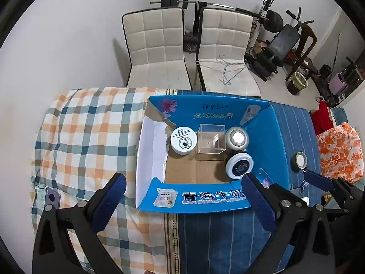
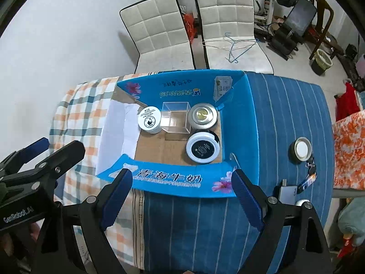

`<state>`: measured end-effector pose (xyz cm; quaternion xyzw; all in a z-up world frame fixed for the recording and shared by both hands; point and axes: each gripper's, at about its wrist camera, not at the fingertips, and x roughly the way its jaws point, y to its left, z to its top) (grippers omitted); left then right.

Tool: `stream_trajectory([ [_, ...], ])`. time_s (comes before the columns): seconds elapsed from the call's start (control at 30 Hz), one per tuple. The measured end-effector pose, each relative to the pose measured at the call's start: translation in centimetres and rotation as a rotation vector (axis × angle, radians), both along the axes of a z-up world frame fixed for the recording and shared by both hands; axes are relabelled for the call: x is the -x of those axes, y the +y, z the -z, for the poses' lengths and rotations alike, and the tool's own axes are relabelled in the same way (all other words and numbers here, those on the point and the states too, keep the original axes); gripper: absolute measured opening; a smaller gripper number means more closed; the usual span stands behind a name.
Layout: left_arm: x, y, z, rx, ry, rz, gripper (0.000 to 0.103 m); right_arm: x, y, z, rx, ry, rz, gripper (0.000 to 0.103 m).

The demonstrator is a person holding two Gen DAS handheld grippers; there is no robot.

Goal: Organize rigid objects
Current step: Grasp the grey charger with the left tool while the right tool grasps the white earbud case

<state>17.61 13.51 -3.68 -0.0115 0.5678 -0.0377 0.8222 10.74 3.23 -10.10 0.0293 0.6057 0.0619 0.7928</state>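
Observation:
An open blue cardboard box (image 1: 228,111) (image 2: 175,84) sits on the cloth-covered table. Inside stand a white jar (image 1: 183,140) (image 2: 149,120), a clear plastic cube (image 1: 211,142) (image 2: 175,117), a silver tin (image 1: 237,138) (image 2: 203,116) and a black-lidded white jar (image 1: 239,166) (image 2: 202,148). A small round tin (image 1: 300,160) (image 2: 301,148) lies on the blue cloth right of the box. My left gripper (image 1: 184,205) is open and empty in front of the box. My right gripper (image 2: 182,199) is open and empty before the box's near flap.
Two white chairs (image 1: 157,50) (image 2: 230,27) stand behind the table. A phone (image 1: 53,197) lies on the checked cloth at left. A lanyard with a card (image 2: 305,182) lies right of the box. Gym gear (image 1: 273,22) fills the back right.

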Motion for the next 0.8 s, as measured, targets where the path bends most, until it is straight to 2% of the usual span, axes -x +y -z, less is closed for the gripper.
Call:
stream_trajectory([
  [0.1,0.4,-1.0,-0.3,0.01,-0.008,0.003,0.103,0.9,-2.3,-0.5,-0.008,-0.007,0.028,0.091],
  [0.2,0.9,-3.1,-0.4,0.029,-0.009,0.022,0.103,1.8,-6.5,-0.4,0.01,-0.006,0.087,0.091],
  [0.3,1.5,-6.7,-0.1,0.058,-0.002,0.066,0.103,3.1,-12.5,0.4,0.049,0.013,0.185,0.091],
  [0.4,2.3,-12.0,1.0,0.082,0.02,0.144,0.103,4.5,-19.5,2.2,0.073,0.069,0.307,0.091],
  [0.47,3.0,-16.1,2.5,0.093,0.05,0.212,0.103,5.4,-24.2,4.0,0.068,0.114,0.397,0.091],
  [0.6,4.4,-24.0,6.3,0.078,0.094,0.304,0.103,6.8,-30.6,7.6,0.07,0.163,0.485,0.091],
  [0.67,4.8,-27.1,8.4,0.061,0.106,0.332,0.103,7.3,-32.7,9.9,0.067,0.197,0.507,0.091],
  [0.73,5.0,-30.1,11.2,0.034,0.143,0.356,0.103,7.7,-34.2,12.0,0.11,0.225,0.514,0.091],
  [0.8,5.1,-31.9,13.5,0.019,0.18,0.369,0.103,8.1,-35.4,14.0,0.118,0.249,0.521,0.091],
])
